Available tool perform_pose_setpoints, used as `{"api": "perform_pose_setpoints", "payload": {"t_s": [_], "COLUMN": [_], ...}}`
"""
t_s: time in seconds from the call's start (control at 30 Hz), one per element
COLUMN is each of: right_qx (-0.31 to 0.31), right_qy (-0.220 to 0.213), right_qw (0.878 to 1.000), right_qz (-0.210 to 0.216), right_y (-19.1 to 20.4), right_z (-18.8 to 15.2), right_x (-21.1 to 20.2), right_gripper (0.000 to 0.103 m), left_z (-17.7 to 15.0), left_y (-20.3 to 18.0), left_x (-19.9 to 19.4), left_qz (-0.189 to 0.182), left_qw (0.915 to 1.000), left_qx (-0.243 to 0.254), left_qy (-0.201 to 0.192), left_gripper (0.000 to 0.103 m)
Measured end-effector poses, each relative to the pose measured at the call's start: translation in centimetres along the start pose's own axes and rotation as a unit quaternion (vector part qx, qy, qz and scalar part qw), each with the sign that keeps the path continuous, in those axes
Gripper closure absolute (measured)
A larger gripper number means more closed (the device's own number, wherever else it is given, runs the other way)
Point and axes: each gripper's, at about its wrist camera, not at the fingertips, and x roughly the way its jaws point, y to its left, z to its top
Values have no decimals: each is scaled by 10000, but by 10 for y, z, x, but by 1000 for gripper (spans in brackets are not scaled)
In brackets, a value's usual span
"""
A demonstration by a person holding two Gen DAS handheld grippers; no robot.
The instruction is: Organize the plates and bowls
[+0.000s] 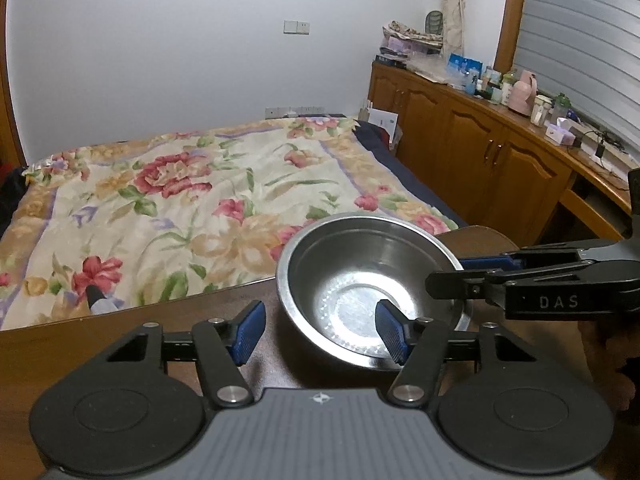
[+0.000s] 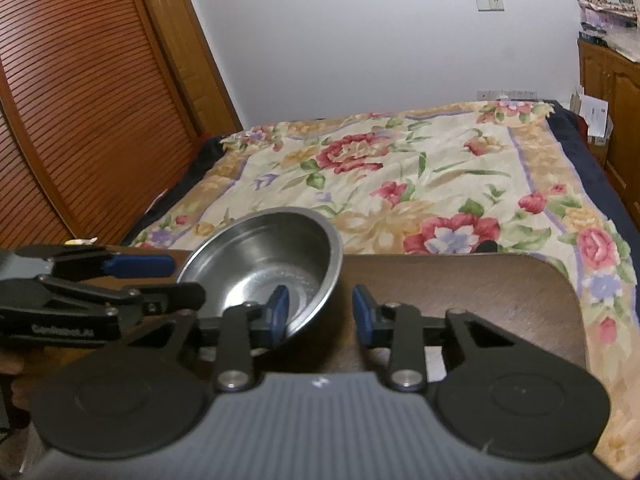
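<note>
While the steel bowl (image 1: 374, 292) sits tilted on the dark wooden counter (image 1: 224, 320), at centre right of the left wrist frame, we see both grippers straddling its rim from opposite sides. In the left wrist view, our left gripper (image 1: 320, 332) fills the lower frame with its blue pads apart: the right pad (image 1: 390, 336) reaches inside the bowl over its near wall, while the left pad stands outside, clear of the metal, so the rim lies between spread pads without being pinched. The right gripper (image 1: 472, 276) comes in from the right edge of that frame, one finger laid across the bowl's far-right rim and the other behind it; whether its pads press the wall we cannot tell from this angle. In the right wrist view, the bowl (image 2: 264, 268) appears left of centre with its open side turned toward the camera, and the right gripper (image 2: 320, 312) shows one pad inside the bowl's near edge and the other outside it with a visible gap, so we read it as partly spread around the rim. The left gripper (image 2: 160, 280) enters from the left edge there, one blue finger behind the bowl. Beyond the counter lies a bed with a floral blanket (image 1: 172, 200), wooden cabinets (image 1: 472, 148) stand at upper right, and a slatted wooden door (image 2: 68, 112) fills the upper left.
</note>
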Motion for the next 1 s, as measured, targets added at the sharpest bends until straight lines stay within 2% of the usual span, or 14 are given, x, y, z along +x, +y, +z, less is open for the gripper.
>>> {"api": "perform_pose_setpoints", "payload": {"t_s": [0.03, 0.1, 0.17, 0.3, 0.7, 1.0], "right_qx": [18, 11, 38, 120, 97, -10], "right_qy": [18, 84, 136, 169, -197, -505], "right_qw": [10000, 10000, 9999, 9998, 9997, 9987], "right_qz": [11, -12, 2, -26, -56, -94], "right_y": [0, 3, 6, 10, 29, 46], "right_z": [0, 0, 0, -1, 7, 11], "right_x": [1, 3, 4, 1, -55, -95], "right_gripper": [67, 68, 74, 75, 76, 76], "left_z": [0, -1, -1, -1, 8, 6], "left_y": [0, 0, -1, 0, -22, -39], "left_x": [1, 3, 3, -6, -79, -132], "left_qz": [-2, 37, 13, -49, -197, -237], "left_qw": [10000, 9999, 9998, 9998, 9985, 9963], "left_qx": [-5, -37, -82, -114, 42, 193], "left_qy": [29, 117, 164, 141, -513, -805], "left_gripper": [44, 68, 69, 70, 70, 70]}}
